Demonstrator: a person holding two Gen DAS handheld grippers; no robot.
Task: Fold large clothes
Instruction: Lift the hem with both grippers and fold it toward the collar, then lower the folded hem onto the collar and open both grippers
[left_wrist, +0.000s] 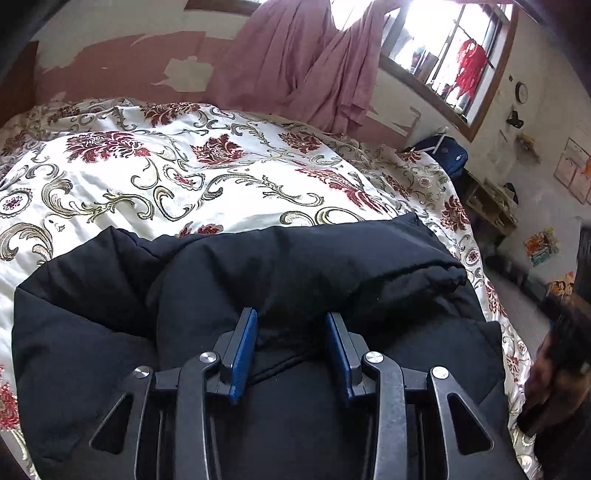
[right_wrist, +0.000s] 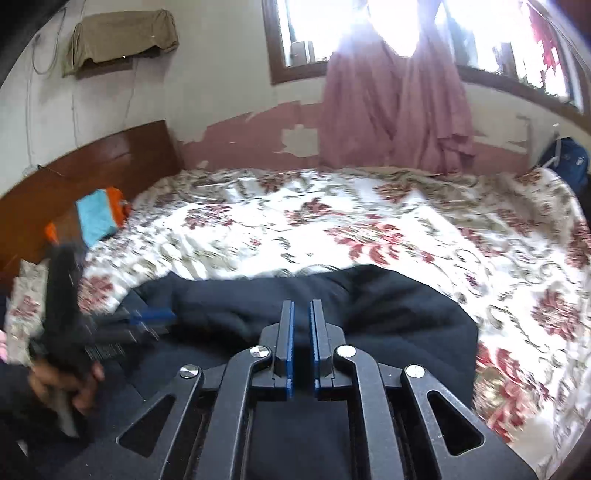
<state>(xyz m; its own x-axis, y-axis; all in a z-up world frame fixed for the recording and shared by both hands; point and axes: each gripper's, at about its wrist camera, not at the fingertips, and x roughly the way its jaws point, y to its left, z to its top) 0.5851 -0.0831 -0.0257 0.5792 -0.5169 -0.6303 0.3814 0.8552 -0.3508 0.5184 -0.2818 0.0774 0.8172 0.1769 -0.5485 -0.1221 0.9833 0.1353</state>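
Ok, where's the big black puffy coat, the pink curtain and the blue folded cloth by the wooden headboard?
big black puffy coat (left_wrist: 295, 266): left wrist view, on its folded upper layer.
pink curtain (right_wrist: 391, 110): right wrist view, on the middle of its hanging folds.
blue folded cloth (right_wrist: 96, 216): right wrist view, on its flat top.

A bulky black padded coat (left_wrist: 295, 266) lies on the near part of a bed covered by a white quilt with red flowers and olive scrolls (left_wrist: 192, 173). The quilt stretches away behind the coat to the far wall. The left tongs (left_wrist: 291, 321) hang over the coat's near half; seen from the right wrist, they sit at the coat's left edge (right_wrist: 147, 319). The right tongs (right_wrist: 301, 314) are above the coat, right of them. A long pink curtain (right_wrist: 391, 107) hangs behind the bed under the windows. A brown wooden headboard (right_wrist: 92, 173) stands at the bed's left end, with folded turquoise and orange cloths (right_wrist: 98, 218) before it. A dark blue bag (left_wrist: 448, 153) sits beyond the bed's right end.
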